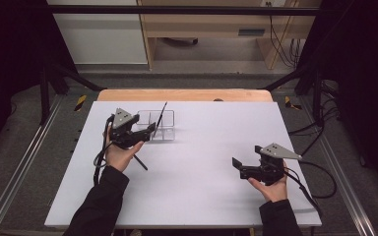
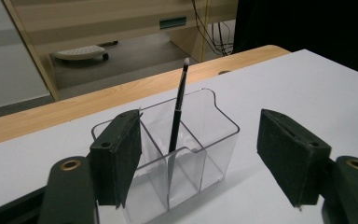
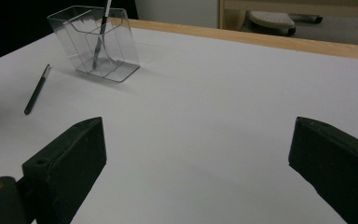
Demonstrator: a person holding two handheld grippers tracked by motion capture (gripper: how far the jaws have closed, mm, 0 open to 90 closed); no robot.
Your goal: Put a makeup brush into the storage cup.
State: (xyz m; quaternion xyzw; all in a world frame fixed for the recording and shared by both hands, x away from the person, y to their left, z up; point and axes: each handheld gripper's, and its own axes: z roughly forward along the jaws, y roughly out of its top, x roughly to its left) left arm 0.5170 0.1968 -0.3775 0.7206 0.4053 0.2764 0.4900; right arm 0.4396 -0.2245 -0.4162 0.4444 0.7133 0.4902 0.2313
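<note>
A clear plastic organizer (image 1: 165,129) with several compartments stands on the white table top, left of the middle. A black pen with a white tip (image 1: 162,114) leans upright inside it. A second black pen (image 1: 141,162) lies flat on the table nearer the person. My left gripper (image 1: 149,130) hovers just left of the organizer, open, with nothing between its pads. In the left gripper view the organizer (image 2: 214,126) and the standing pen (image 2: 178,112) sit beyond the open gripper (image 2: 205,156). My right gripper (image 1: 238,167) rests open at the right front, its jaws (image 3: 196,163) spread over bare table.
The white table top (image 1: 216,142) has a wooden strip (image 1: 184,95) along its far edge. Black cables trail off its right side (image 1: 320,182). In the right gripper view the organizer (image 3: 98,42) and the lying pen (image 3: 36,91) are far off at upper left.
</note>
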